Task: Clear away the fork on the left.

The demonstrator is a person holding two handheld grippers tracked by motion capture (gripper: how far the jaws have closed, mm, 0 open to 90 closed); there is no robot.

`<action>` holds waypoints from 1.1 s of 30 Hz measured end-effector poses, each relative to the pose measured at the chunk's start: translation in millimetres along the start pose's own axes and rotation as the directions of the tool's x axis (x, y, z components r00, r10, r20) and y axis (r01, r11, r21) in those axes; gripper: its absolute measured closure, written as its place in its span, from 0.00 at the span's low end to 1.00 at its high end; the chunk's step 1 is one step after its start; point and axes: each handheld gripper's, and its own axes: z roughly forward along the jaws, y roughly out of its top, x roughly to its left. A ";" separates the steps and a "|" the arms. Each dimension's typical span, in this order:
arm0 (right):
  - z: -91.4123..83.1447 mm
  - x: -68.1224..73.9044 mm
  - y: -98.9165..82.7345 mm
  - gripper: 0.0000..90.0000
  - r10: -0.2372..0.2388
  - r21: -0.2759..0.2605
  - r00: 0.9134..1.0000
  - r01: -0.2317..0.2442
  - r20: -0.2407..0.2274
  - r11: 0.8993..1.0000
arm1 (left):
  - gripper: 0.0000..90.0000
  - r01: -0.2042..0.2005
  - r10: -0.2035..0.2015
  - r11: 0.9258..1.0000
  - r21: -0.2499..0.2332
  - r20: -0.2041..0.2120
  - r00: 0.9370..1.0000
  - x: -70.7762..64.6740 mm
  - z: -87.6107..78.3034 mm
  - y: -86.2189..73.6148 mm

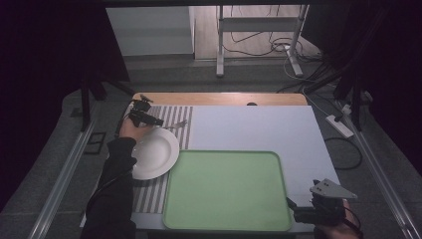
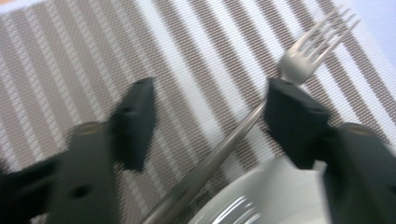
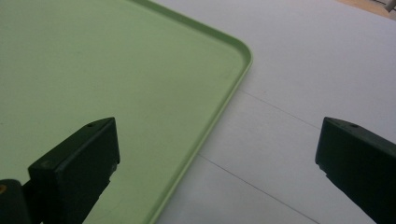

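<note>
A silver fork [image 2: 299, 60] lies on the striped placemat [image 2: 70, 56], tines pointing away from me. My left gripper [image 2: 212, 112] is open and low over the mat, with the fork's handle running between its jaws, close against the right one. In the high view this gripper [image 1: 153, 119] sits at the far left, just beyond the white plate [image 1: 152, 153], and the fork [image 1: 177, 124] lies to its right. My right gripper [image 3: 217, 140] is wide open and holds nothing, hovering over the right edge of the green tray [image 3: 93, 70]. The high view places it [image 1: 294, 211] at the tray's near right corner.
The green tray [image 1: 226, 189] lies bare at the table's front centre, touching the placemat [image 1: 149, 196]. A white table surface [image 1: 278, 129] stretches behind and right of it. The plate rim [image 2: 261, 205] lies just under the left gripper's right jaw. Cables and a stand are beyond the table.
</note>
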 end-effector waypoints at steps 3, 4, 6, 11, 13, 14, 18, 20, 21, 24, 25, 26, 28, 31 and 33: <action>0.0 0.0 0.0 0.00 0.000 0.000 1.000 0.000 -0.001 1.000 | 0.18 -0.023 0.023 1.000 0.011 -0.013 1.000 -6.1 6.2 3.1; 0.1 0.0 0.0 0.00 0.000 0.000 1.000 0.000 -0.001 1.000 | 0.16 -0.027 0.027 1.000 0.012 -0.015 1.000 -7.0 7.4 3.8; 0.0 0.0 0.0 0.00 0.000 0.000 1.000 0.000 -0.001 1.000 | 0.09 -0.041 0.041 0.999 0.029 -0.003 0.999 -9.5 11.4 5.3; 0.0 -0.1 0.1 0.00 -0.001 0.003 1.000 0.001 -0.004 1.000 | 0.03 -0.054 0.053 0.996 0.066 0.005 0.999 -14.5 21.1 8.7; 0.0 0.1 0.0 0.00 -0.001 0.000 1.000 0.001 -0.003 1.000 | 0.00 -0.059 0.060 0.995 0.079 -0.005 0.998 -16.3 25.2 9.4; 0.0 0.1 0.0 0.00 -0.002 0.000 1.000 0.002 -0.003 1.000 | 0.00 -0.058 0.059 0.995 0.082 -0.013 0.998 -16.9 26.6 9.8; 0.0 0.2 -0.1 0.00 -0.003 -0.001 1.000 0.003 -0.005 1.000 | 0.00 -0.049 0.051 0.994 0.100 -0.016 0.999 -18.0 31.9 11.2; -0.2 0.1 0.0 0.00 -0.005 0.001 1.000 0.005 -0.008 1.000 | 0.01 -0.074 0.079 0.990 0.118 -0.041 0.996 -20.0 33.8 11.9; -0.2 0.1 -0.1 0.00 -0.005 0.001 1.000 0.005 -0.008 1.000 | 0.00 -0.074 0.080 0.990 0.122 -0.042 0.996 -20.2 34.2 12.3; -0.2 0.3 -0.1 0.00 -0.007 0.001 1.000 0.007 -0.009 1.000 | 0.01 -0.077 0.083 0.989 0.127 -0.041 0.996 -19.0 33.0 12.6; -0.1 0.4 0.0 0.00 -0.008 0.002 1.000 0.008 -0.009 1.000 | 0.02 -0.075 0.081 0.990 0.123 -0.041 0.996 -18.5 32.4 12.4; -0.1 0.6 -0.1 0.00 -0.009 0.002 1.000 0.009 -0.008 1.000 | 0.04 -0.077 0.083 0.990 0.122 -0.041 0.996 -17.5 31.5 12.2; 0.0 0.7 -0.1 0.00 -0.012 0.001 1.000 0.012 -0.007 1.000 | 0.10 -0.073 0.078 0.991 0.115 -0.040 0.996 -16.0 29.8 11.6; 0.0 0.8 0.0 0.00 -0.012 0.003 1.000 0.012 -0.006 1.000 | 0.26 -0.066 0.070 0.994 0.082 -0.048 0.996 -8.1 23.1 7.5; 0.0 0.8 -0.1 0.00 -0.014 0.003 1.000 0.014 -0.006 1.000 | 0.34 -0.073 0.077 0.994 0.075 -0.051 0.996 -5.5 20.9 5.9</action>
